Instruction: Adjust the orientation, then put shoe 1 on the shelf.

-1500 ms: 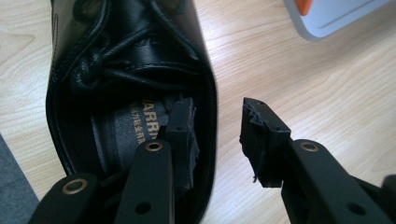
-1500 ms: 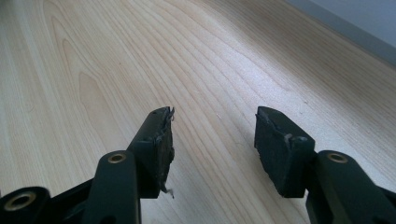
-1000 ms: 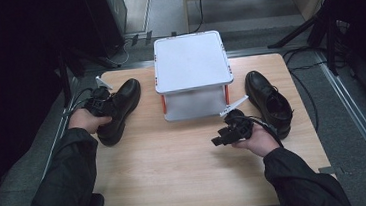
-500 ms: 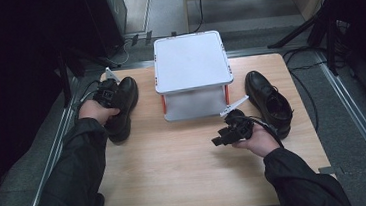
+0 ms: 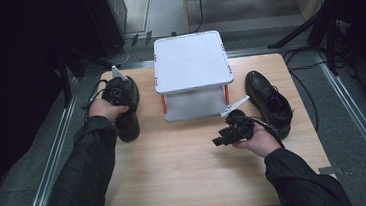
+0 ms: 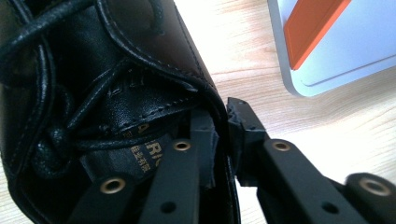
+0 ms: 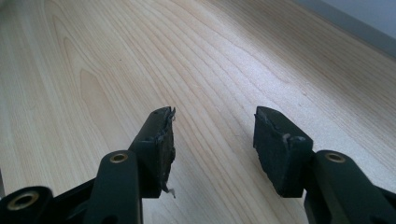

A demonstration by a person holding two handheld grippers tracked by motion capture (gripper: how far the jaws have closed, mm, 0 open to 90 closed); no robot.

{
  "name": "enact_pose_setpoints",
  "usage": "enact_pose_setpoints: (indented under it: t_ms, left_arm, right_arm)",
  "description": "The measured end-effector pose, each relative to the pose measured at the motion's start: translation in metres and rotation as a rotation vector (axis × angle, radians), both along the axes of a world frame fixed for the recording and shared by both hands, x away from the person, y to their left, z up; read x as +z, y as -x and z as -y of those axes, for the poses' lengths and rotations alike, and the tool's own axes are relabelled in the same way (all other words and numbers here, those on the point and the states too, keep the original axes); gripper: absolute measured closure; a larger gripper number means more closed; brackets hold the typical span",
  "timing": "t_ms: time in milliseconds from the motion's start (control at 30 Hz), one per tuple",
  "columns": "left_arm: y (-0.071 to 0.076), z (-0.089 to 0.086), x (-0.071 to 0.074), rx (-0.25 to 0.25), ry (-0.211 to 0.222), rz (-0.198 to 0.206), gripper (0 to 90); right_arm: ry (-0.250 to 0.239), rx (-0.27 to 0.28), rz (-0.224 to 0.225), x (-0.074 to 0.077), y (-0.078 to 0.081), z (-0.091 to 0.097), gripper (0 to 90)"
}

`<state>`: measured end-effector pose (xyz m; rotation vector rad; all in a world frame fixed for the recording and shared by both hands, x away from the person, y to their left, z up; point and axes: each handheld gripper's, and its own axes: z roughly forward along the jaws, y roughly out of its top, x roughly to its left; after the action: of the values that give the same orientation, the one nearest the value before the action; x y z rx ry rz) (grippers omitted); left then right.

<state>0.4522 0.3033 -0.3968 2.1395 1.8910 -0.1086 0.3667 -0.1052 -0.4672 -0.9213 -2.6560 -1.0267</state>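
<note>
A black leather lace-up shoe lies at the table's left. My left gripper sits over its opening and is shut on the shoe's collar. One jaw is inside the shoe and the other outside, with the leather edge pinched between them at my left gripper. The second black shoe lies at the table's right, untouched. My right gripper hovers left of it, in front of the box. Seen from its own camera, my right gripper is open, with bare wood between its pads.
A white lidded box with orange latches stands at the back middle of the wooden table. The table's front half is bare wood. Cables and dark stands surround the table on the floor.
The left hand slid forward along the left shoe, and the shoe turned to lie straighter, toe away. The right hand and gripper stayed put.
</note>
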Motion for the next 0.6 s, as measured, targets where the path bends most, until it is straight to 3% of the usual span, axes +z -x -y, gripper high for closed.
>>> enact_pose_setpoints:
  t_ms: [200, 600]
  left_arm:
    - [0.004, -0.005, 0.008, -0.005, 0.038, 0.008, 70.5]
    - [0.020, -0.043, 0.035, 0.043, 0.100, 0.039, 68.6]
  right_arm:
    - [0.000, 0.003, 0.002, 0.000, 0.000, 0.000, 48.6]
    - [0.004, 0.007, -0.003, -0.001, 0.001, -0.001, 48.6]
